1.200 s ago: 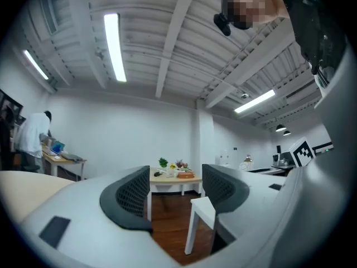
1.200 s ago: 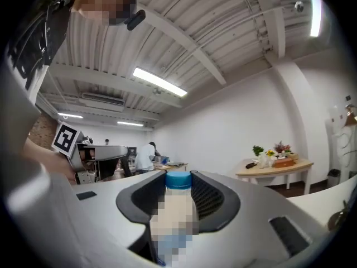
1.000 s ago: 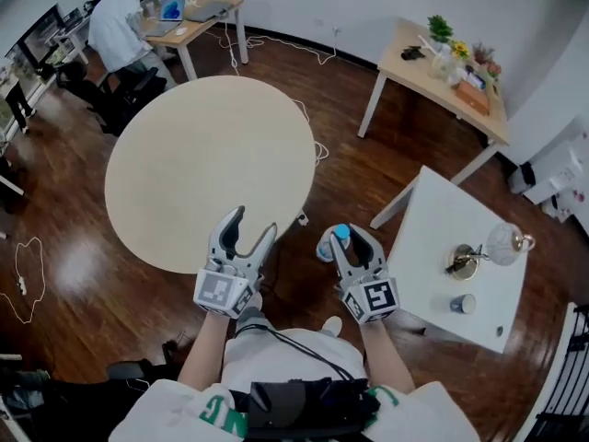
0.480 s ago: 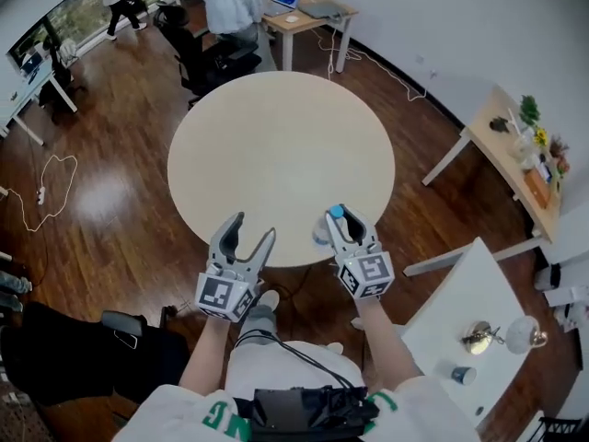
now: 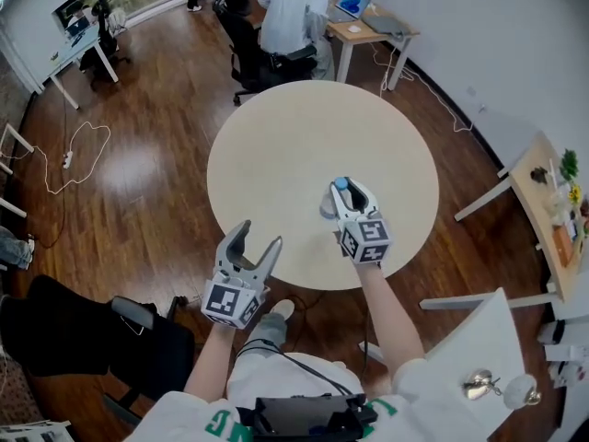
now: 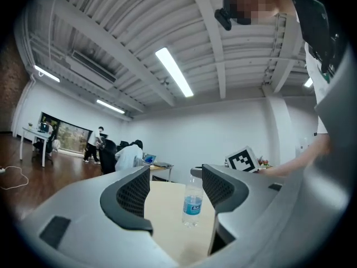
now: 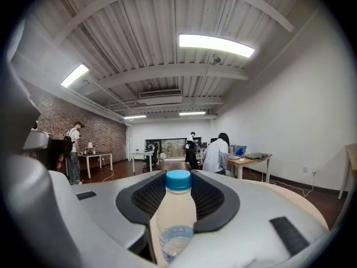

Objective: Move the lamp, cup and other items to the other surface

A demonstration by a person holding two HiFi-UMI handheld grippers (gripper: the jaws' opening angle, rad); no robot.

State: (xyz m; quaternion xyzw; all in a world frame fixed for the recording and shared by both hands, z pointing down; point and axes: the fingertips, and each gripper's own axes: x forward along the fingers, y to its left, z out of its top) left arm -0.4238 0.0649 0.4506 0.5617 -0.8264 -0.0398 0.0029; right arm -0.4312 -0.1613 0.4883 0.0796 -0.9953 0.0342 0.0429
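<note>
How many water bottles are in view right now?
1. The water bottle is held in the right gripper, over the near part of the round table. Any others may be out of frame.

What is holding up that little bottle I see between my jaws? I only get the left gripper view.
Observer: The right gripper is shut on the bottle. The right gripper view shows its blue cap between the jaws.
Operator: Is it over a table?
Observer: Yes. In the head view, that gripper and the bottle are over the round table, a little in from its near edge.
Operator: Where is the lamp?
Observer: The head view shows the lamp on a white table at the lower right, beside the person's right arm.
</note>
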